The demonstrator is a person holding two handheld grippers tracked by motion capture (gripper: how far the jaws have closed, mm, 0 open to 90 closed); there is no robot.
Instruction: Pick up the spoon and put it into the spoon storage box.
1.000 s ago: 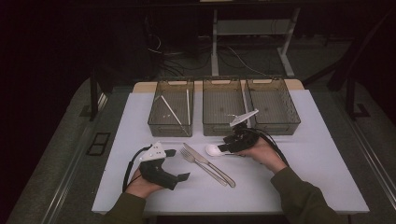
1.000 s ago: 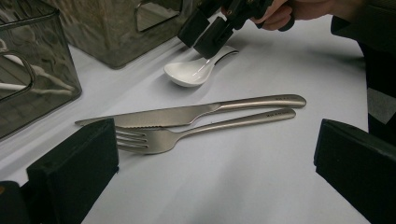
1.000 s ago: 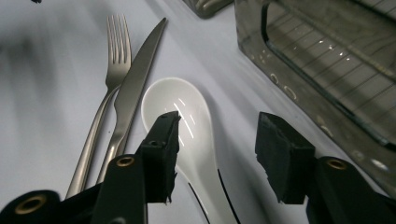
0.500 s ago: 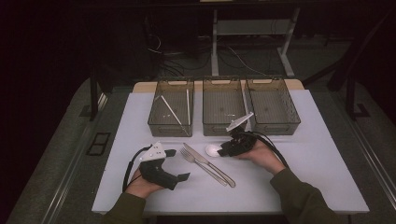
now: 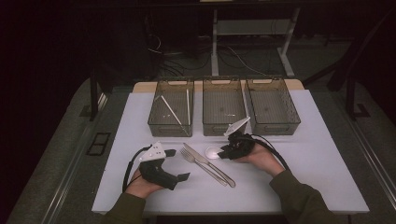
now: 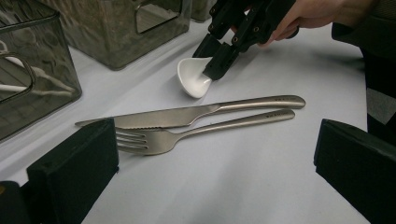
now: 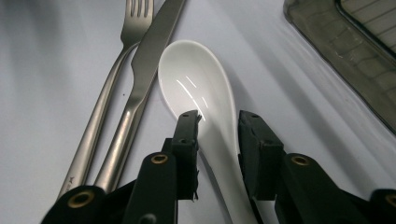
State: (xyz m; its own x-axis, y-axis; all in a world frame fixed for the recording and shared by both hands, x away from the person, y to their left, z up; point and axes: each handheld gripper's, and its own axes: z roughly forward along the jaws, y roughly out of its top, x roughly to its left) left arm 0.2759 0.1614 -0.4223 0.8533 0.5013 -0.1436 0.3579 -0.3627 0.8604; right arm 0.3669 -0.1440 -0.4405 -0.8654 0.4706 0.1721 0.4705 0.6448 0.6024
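I'm working at a white counter (image 5: 327,154) in a dark room, with a desk frame and loose cables in the gloom behind it. On it, just in front of the middle bin, lies the white spoon (image 7: 196,88), bowl up, its handle running between the jaws of my right hand-held gripper (image 7: 219,126). Those jaws have just been closing; they stand narrow on either side of the handle, and I see a thin gap on each side, so I can't call it a grip yet. In the high view the spoon (image 5: 214,152) sits just left of that right hand-held gripper (image 5: 229,151).

Just beside the spoon lie a steel knife (image 7: 149,60) and a fork (image 7: 128,28), side by side and touching along their handles; the knife is the nearer one to the spoon.

My left hand-held gripper (image 5: 175,164) rests near the counter's front left, jaws wide apart with nothing between them, pointing towards the cutlery.

Along the far edge stand three smoky see-through bins: the left bin (image 5: 154,122) holds white sticks, the middle bin (image 5: 222,128) and right bin (image 5: 278,127) are behind my right hand.
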